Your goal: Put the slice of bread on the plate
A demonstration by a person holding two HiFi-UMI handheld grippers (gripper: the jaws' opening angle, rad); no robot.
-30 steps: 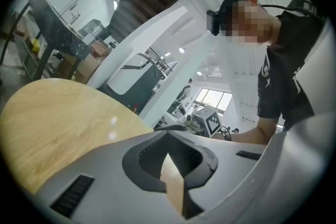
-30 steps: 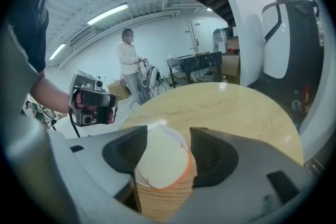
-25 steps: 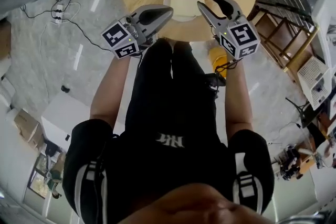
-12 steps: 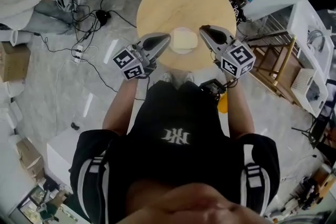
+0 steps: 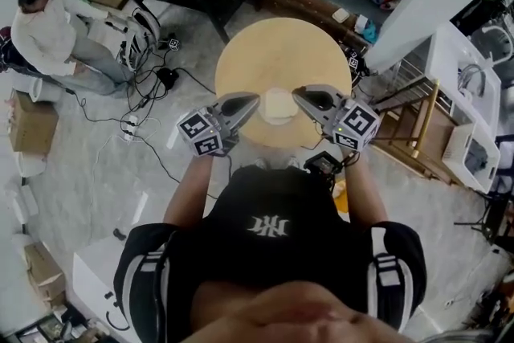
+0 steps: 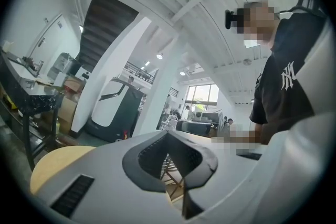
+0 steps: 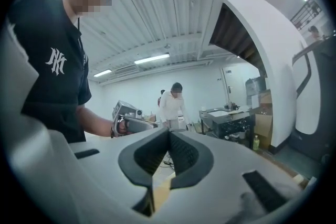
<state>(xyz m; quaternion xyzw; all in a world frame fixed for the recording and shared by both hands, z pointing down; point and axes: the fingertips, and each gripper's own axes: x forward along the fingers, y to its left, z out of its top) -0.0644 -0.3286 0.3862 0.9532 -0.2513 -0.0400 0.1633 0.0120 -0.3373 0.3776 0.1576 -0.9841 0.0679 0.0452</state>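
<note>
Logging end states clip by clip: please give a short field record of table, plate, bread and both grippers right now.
table: round light wooden table
plate: white round plate, near the person's edge
bread: pale bread slice, lying on the plate
left gripper: fingers shut, empty, left of plate
right gripper: fingers just closed, shut, empty, right of plate
task: looks done

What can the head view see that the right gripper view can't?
Only the head view shows the bread on its plate. Only the right gripper view shows the ceiling lights and the right gripper jaws up close; they have just closed, with nothing between them. Both show the left gripper and the person's black shirt.
</note>
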